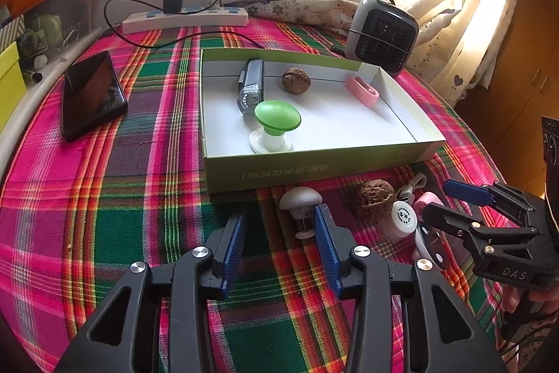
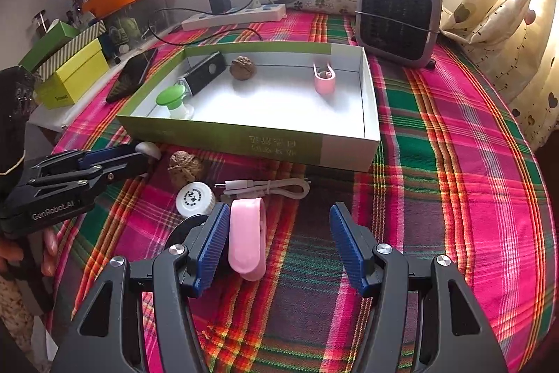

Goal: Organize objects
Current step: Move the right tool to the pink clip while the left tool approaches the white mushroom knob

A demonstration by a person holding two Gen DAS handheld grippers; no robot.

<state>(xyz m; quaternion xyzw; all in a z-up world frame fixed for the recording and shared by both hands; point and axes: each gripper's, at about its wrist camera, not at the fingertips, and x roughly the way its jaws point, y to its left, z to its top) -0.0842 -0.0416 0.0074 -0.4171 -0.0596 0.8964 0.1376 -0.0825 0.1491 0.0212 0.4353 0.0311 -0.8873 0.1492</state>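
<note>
A green-sided open box (image 1: 314, 166) (image 2: 244, 142) holds a green mushroom toy (image 1: 276, 124), a grey bike light (image 1: 249, 86), a walnut (image 1: 296, 80) and a pink clip (image 1: 363, 90). In front of it on the plaid cloth lie a white mushroom toy (image 1: 301, 201), a second walnut (image 1: 375, 198) (image 2: 185, 166), a white bottle (image 2: 195, 198), a white cable (image 2: 269, 187) and a pink clip (image 2: 246, 240). My left gripper (image 1: 281, 233) is open, its right pad beside the white mushroom. My right gripper (image 2: 277, 243) is open, the pink clip against its left pad.
A black phone (image 1: 91, 93) lies left of the box. A power strip (image 1: 185, 18) with a charger and a small heater (image 1: 382, 35) stand behind it. Yellow and green boxes (image 2: 73, 72) sit off the table's left edge. Curtains hang at the right.
</note>
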